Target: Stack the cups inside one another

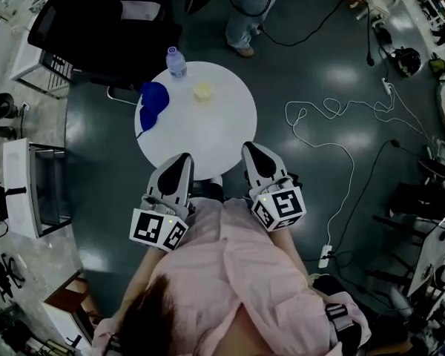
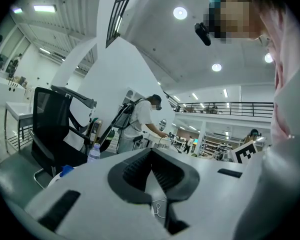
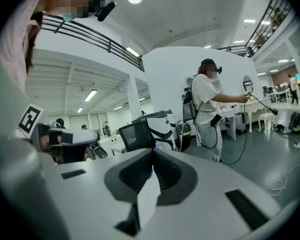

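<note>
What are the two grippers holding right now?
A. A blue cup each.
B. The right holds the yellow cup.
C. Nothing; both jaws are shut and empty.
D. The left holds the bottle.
C: the left gripper and right gripper each have jaws closed with nothing between them, while the blue cups and yellow cup stand untouched farther out on the table.

An open office-like lab: office chair (image 1: pixel 96 28), floor cables (image 1: pixel 311 110), a railed mezzanine (image 2: pixel 225 104).
</note>
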A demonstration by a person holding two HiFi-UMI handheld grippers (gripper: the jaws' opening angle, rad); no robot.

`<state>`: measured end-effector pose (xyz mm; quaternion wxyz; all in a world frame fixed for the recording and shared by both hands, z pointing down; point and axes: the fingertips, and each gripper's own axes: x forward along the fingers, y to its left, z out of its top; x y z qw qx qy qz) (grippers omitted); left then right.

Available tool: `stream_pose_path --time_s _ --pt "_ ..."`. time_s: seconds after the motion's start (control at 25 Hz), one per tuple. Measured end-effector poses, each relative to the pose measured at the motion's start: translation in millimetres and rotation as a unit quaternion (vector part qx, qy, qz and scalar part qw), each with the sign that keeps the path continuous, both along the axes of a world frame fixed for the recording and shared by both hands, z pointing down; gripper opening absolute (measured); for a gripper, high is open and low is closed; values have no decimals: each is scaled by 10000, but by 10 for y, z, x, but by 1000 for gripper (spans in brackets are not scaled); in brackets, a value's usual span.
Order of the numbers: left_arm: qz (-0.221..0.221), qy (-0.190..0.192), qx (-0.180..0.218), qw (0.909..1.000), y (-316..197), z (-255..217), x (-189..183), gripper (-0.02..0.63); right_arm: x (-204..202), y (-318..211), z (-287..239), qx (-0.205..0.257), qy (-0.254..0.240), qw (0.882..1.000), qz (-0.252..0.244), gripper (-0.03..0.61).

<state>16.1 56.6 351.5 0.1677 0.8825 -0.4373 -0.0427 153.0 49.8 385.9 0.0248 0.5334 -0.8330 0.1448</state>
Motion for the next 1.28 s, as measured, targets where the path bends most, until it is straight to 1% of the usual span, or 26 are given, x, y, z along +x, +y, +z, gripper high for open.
stream_pose_path --time_s 0.36,0.56,0.76,0.84,1.12,1.28 --pt "-5 3 -15 10000 24 22 49 17 -4 36 19 3 -37 9999 -108 32" --pt "1 -42 33 10000 47 27 64 17 -9 68 -15 119 -115 9997 -204 32" --pt "-60 -6 24 10000 73 5 48 17 1 97 -10 77 -146 9996 -211 32" --pt "-25 -22 44 10000 66 -7 62 17 -35 83 -3 52 -108 9995 -283 32" --pt "-37 -8 82 10000 72 -37 57 17 -211 89 -4 70 275 9977 -608 32" --pt "-36 -37 57 10000 86 -24 73 17 -241 113 43 -24 293 9973 -670 32"
